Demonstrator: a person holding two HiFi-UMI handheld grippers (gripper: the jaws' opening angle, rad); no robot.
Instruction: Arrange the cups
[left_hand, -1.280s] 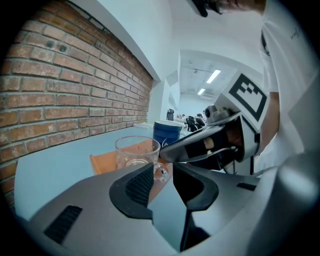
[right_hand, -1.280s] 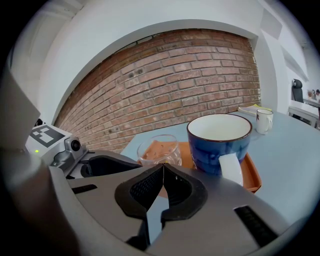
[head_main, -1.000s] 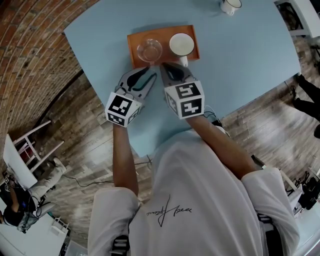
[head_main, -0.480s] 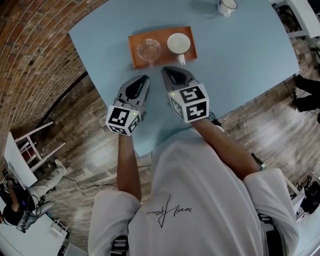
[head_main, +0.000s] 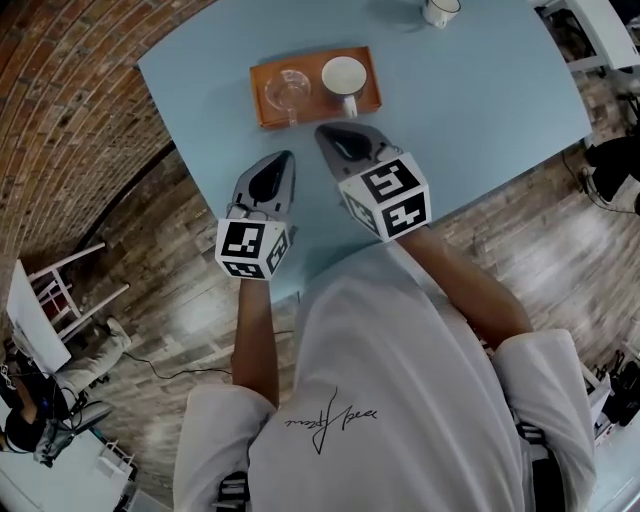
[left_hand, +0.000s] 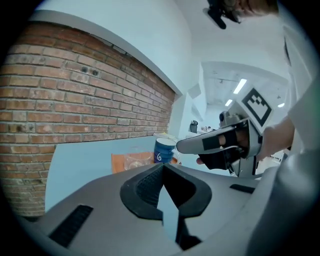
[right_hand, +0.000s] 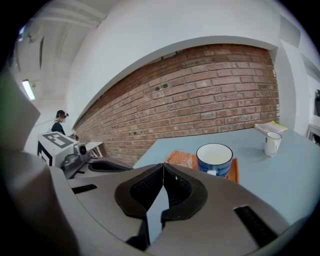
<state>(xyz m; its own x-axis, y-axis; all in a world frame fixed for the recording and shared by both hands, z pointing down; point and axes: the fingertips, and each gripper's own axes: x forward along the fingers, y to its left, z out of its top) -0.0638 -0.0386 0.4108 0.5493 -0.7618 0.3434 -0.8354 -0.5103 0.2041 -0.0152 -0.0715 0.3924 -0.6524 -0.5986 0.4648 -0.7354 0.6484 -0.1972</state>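
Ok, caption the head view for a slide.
Left gripper and right gripper, both shut, before a tray holding glass and mug.

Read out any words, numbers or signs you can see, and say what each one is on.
"6", or a white swirl like it: on the blue mug.
Handwritten script on the shirt: too scrawled to read.
Left cube, right cube: black-and-white square markers, no words.

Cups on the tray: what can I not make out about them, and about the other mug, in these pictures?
White mug: head view, the top edge cuts it off.
Glass cup: left gripper view, base hidden behind the left gripper.
Tray: right gripper view, partly hidden behind the right gripper and blue mug.
Blue mug's print: left gripper view, too small to read.
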